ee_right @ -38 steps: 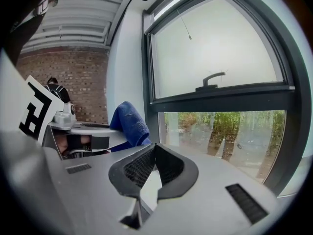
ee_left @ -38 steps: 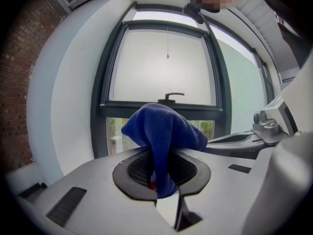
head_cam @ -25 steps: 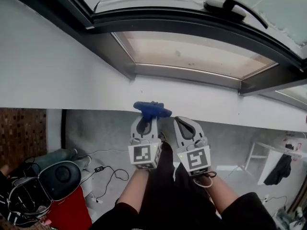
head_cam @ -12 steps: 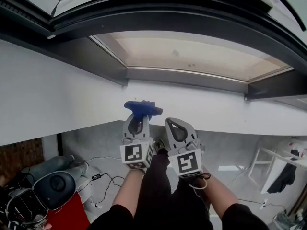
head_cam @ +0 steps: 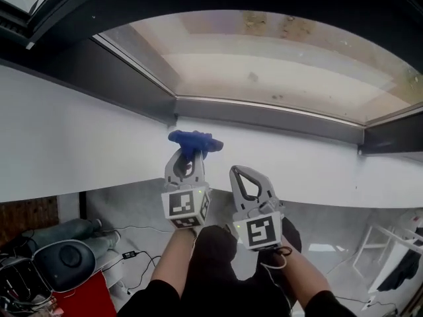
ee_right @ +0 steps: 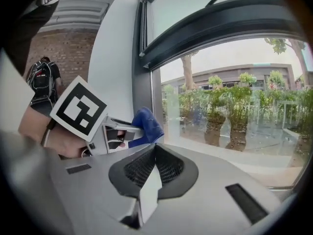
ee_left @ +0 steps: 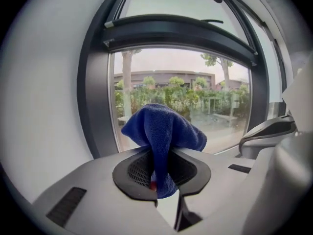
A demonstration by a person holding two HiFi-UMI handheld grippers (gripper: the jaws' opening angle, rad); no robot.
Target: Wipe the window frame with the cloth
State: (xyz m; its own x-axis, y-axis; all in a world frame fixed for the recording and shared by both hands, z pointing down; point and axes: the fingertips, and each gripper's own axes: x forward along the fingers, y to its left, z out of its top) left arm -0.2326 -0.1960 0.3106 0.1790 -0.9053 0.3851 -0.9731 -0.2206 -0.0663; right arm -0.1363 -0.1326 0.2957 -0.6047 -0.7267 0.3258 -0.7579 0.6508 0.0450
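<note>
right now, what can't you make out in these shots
- End of cloth: left gripper view, hidden between the left gripper's shut jaws.
- Whether cloth touches frame: head view, depth unclear.
- Top of frame: head view, cut off by the edge.
- Dirt on frame: too small in all views.

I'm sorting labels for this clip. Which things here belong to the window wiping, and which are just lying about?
For the job: blue cloth, clamped in the left hand-held gripper; dark window frame.

Lying about: red container, grey appliance, cables, all on the floor below.
</note>
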